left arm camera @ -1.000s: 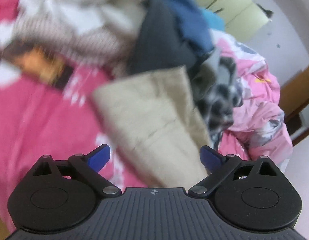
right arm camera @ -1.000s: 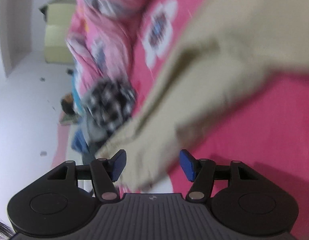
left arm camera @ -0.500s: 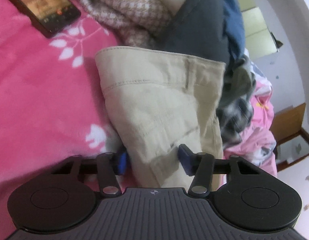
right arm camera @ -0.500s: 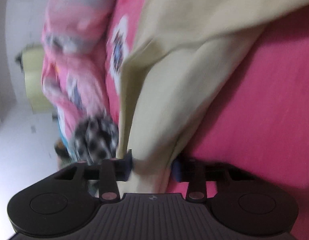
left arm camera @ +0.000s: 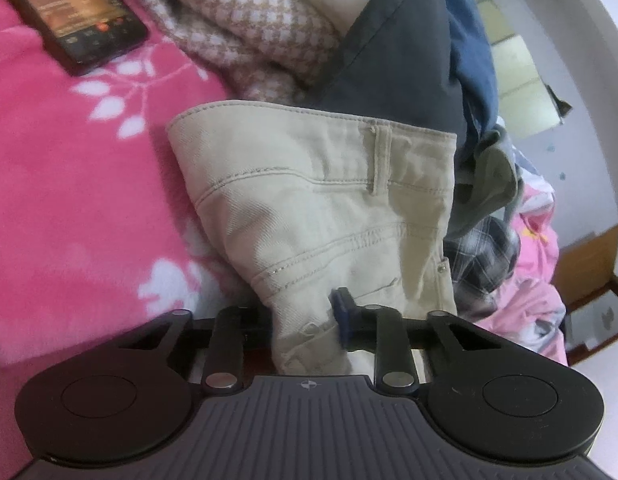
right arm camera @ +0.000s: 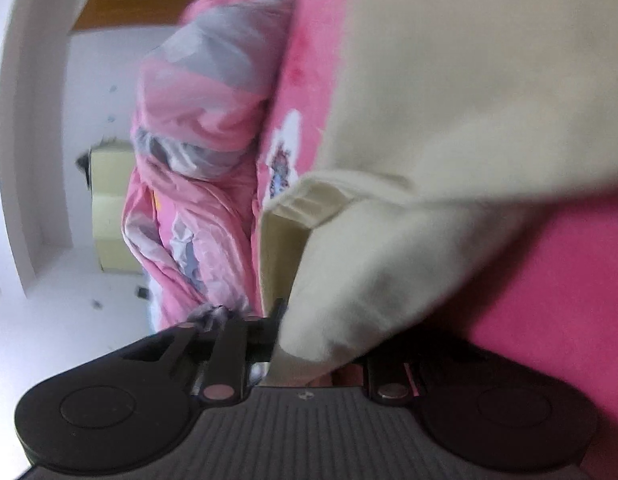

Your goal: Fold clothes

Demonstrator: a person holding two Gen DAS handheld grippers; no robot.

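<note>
Beige trousers [left arm camera: 321, 208] lie on the pink blanket [left arm camera: 69, 184], waistband end toward the clothes pile. My left gripper [left arm camera: 305, 320] is shut on the trousers near a pocket corner; the left fingertip is hidden under the cloth, the blue right fingertip [left arm camera: 341, 312] presses on top. In the right wrist view the same beige trousers [right arm camera: 449, 160] fill the upper right. My right gripper [right arm camera: 317, 344] is shut on a fold of the trousers, with both fingertips hidden by the cloth.
A dark phone [left arm camera: 73, 20] lies on the blanket at upper left. A pile of clothes sits behind the trousers: checked knit [left arm camera: 249, 28], dark grey [left arm camera: 401, 64], blue [left arm camera: 469, 40], plaid [left arm camera: 485, 256]. A bunched pink quilt [right arm camera: 201, 152] lies beside the bed's edge, with white floor [right arm camera: 69, 300] beyond.
Both grippers moved onto the trousers and closed from open to shut on the cloth. The left one ended at the pocket corner, the right one on a fold.
</note>
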